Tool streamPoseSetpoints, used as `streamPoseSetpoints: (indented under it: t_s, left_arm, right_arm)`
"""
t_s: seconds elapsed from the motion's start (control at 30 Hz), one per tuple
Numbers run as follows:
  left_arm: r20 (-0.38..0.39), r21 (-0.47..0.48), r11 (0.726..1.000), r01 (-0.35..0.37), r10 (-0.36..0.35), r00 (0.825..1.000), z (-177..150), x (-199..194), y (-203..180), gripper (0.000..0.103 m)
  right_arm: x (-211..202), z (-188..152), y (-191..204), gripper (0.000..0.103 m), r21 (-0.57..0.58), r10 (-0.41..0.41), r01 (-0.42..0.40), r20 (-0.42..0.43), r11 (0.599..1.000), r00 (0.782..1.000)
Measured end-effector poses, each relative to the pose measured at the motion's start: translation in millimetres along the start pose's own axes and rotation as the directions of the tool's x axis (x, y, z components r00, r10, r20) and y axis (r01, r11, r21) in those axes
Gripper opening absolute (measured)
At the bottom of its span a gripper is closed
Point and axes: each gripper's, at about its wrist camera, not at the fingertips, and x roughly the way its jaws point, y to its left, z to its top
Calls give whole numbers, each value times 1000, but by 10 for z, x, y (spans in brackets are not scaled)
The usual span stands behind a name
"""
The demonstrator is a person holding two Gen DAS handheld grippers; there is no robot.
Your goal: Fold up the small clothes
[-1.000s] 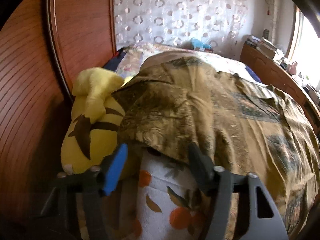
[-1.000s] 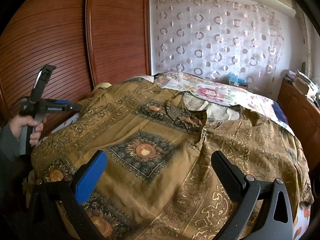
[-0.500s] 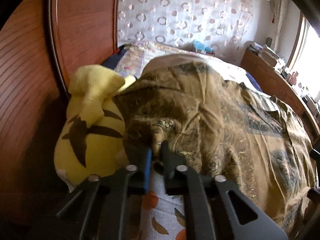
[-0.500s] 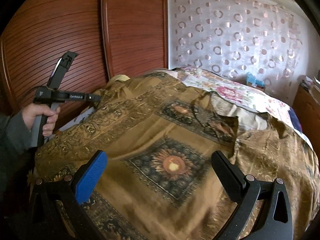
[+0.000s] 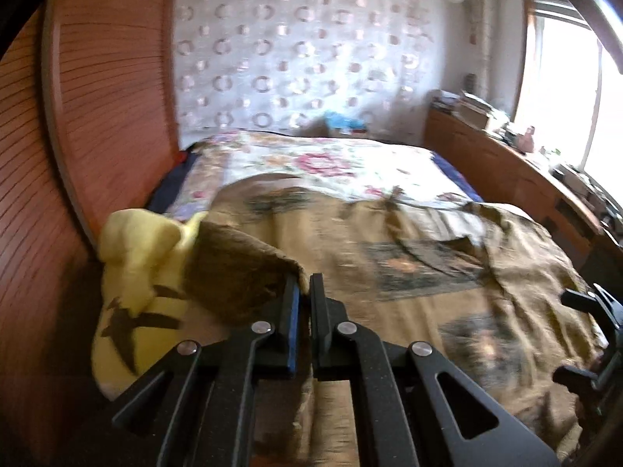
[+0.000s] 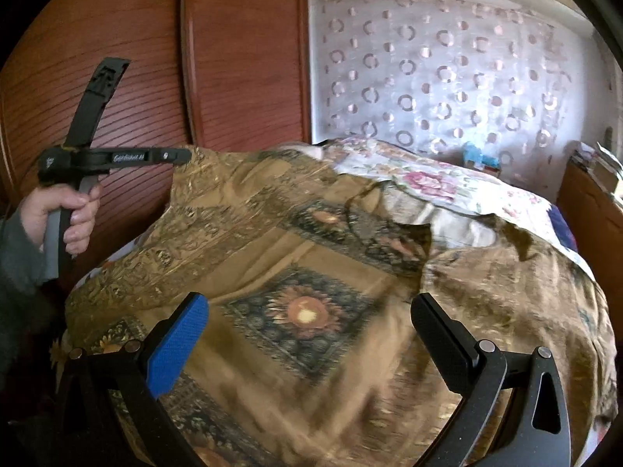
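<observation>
Our left gripper [image 5: 304, 292] is pinched on the edge of the brown patterned garment [image 6: 311, 272], lifting that corner at left-center of the left wrist frame, just beside the yellow plush toy [image 5: 136, 272]. Our right gripper [image 6: 307, 323] is spread wide, hovering over the garment, which lies across the bed [image 5: 331, 163] and fills the lower frame. Both views are motion-blurred.

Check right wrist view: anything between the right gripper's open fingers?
Only the brown patterned garment, lying flat under the right gripper; jaws wide, not touching it.
</observation>
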Motion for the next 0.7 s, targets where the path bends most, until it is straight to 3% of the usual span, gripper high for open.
streamPoseSetpoints:
  t_s: [0.2, 0.4, 0.47, 0.57, 0.7]
  left_arm:
    - [-34, 58, 997, 44, -42, 999, -153, -7, -331, 6]
    - [-17, 58, 997, 43, -42, 999, -327, -220, -365, 11]
    - [5, 56, 997, 46, -46, 999, -372, -324, -365, 27]
    - [43, 53, 998, 39, -42, 998, -422, -517, -340, 43]
    - [79, 45, 999, 20, -23, 997, -450, -688, -271, 54]
  right_arm:
    - [-64, -101, -65, 103, 29, -8, 8, -5, 1000, 1000]
    - [-31, -85, -7, 103, 38, -9, 9, -15, 999, 1000]
    - [-27, -73, 11, 103, 33, -11, 12, -15, 999, 1000]
    - [-28, -53, -11, 103, 28, -10, 10, -17, 1000, 1000]
    - [2, 35, -38, 103, -5, -10, 10, -21, 1000, 1000]
